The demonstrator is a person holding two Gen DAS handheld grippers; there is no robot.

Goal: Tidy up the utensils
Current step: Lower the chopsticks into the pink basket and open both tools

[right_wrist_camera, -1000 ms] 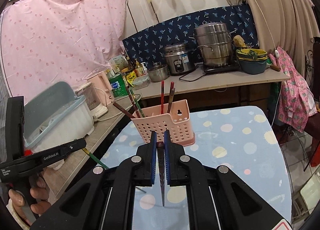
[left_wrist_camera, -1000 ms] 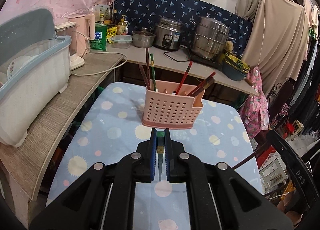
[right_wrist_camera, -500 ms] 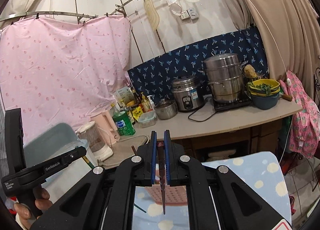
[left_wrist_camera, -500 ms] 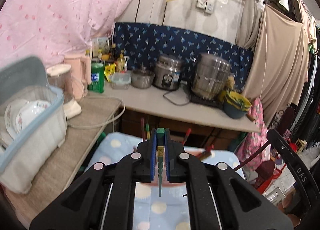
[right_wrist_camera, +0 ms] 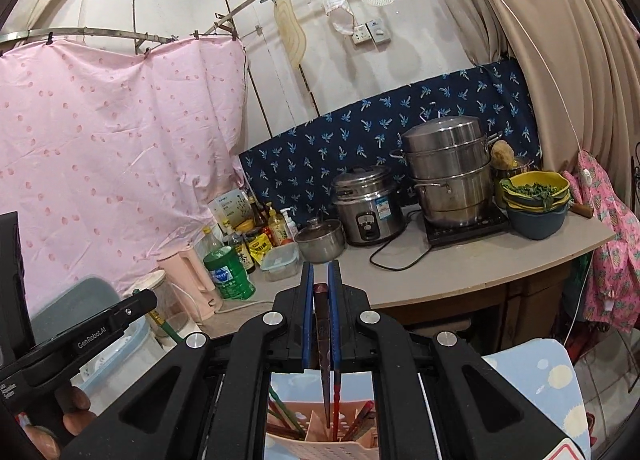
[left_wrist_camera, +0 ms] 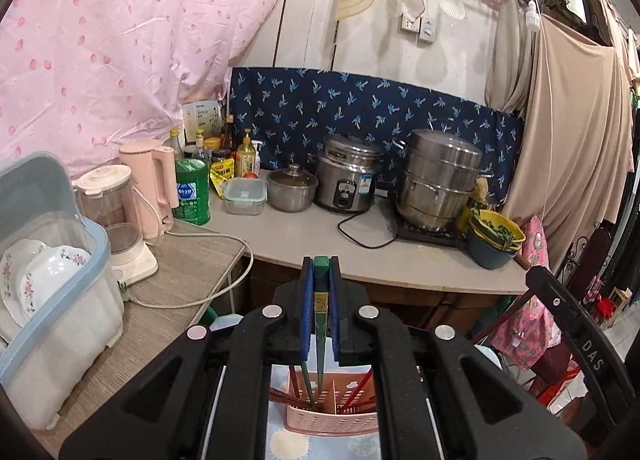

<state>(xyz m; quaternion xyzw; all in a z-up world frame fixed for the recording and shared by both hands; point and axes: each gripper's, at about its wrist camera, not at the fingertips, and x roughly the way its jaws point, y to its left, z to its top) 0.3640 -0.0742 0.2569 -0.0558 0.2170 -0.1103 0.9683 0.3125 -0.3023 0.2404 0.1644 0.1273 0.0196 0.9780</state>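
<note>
Green chopstick, tapering downward, clamped in left gripper; dark red chopstick in right gripper

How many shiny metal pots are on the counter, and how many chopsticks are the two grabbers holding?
Rice cooker: 1
Small lidded pot: 1
Stacked steamer pot: 1
Green chopstick in the left gripper: 1
Dark red chopstick in the right gripper: 1
Total: 3 pots and 2 held chopsticks, 5 things.
</note>
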